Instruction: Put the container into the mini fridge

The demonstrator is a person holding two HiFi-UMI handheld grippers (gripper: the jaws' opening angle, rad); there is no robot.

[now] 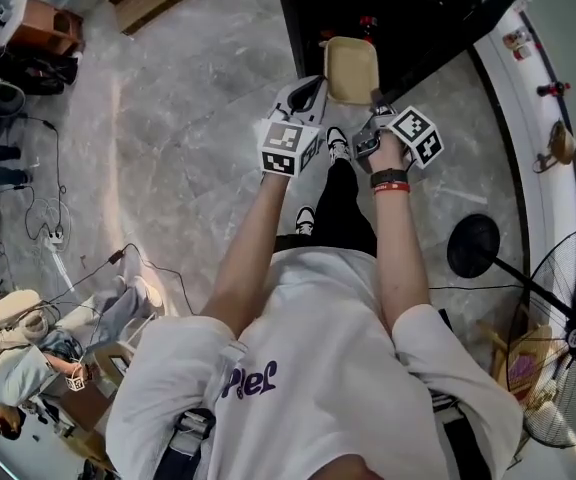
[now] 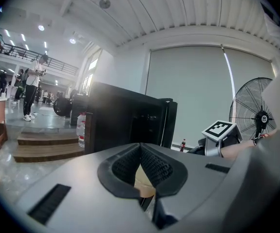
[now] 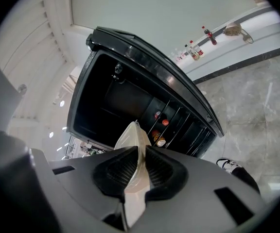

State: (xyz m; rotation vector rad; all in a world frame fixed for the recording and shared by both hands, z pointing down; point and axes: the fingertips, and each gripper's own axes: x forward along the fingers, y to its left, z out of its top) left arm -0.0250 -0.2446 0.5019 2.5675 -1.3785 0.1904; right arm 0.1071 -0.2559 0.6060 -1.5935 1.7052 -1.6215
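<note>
Right at the mouth of the open mini fridge (image 3: 112,98), the person holds the container (image 1: 351,70) out in front with both tools. The left gripper (image 1: 317,90) has its jaws pinched on the container's near-left rim, and the right gripper (image 1: 376,108) is clamped on the near-right rim, its ribbed pads squeezing the thin lip between them. Two grips on one edge look like a way to keep the tray level and stop it twisting on the way in, I'd say. It hangs in the air, just short of the dark cavity and not yet inside. The door shelves (image 3: 179,123) swing off to the right with a few small cans (image 3: 162,141) on them, so the main compartment looks like the clear target. As for the container: pale beige, rectangular with rounded corners, shallow, with a raised lip all round. Seen edge-on from the right gripper view it is thin and slightly translucent, probably light plastic. I can't tell whether anything is inside.
</note>
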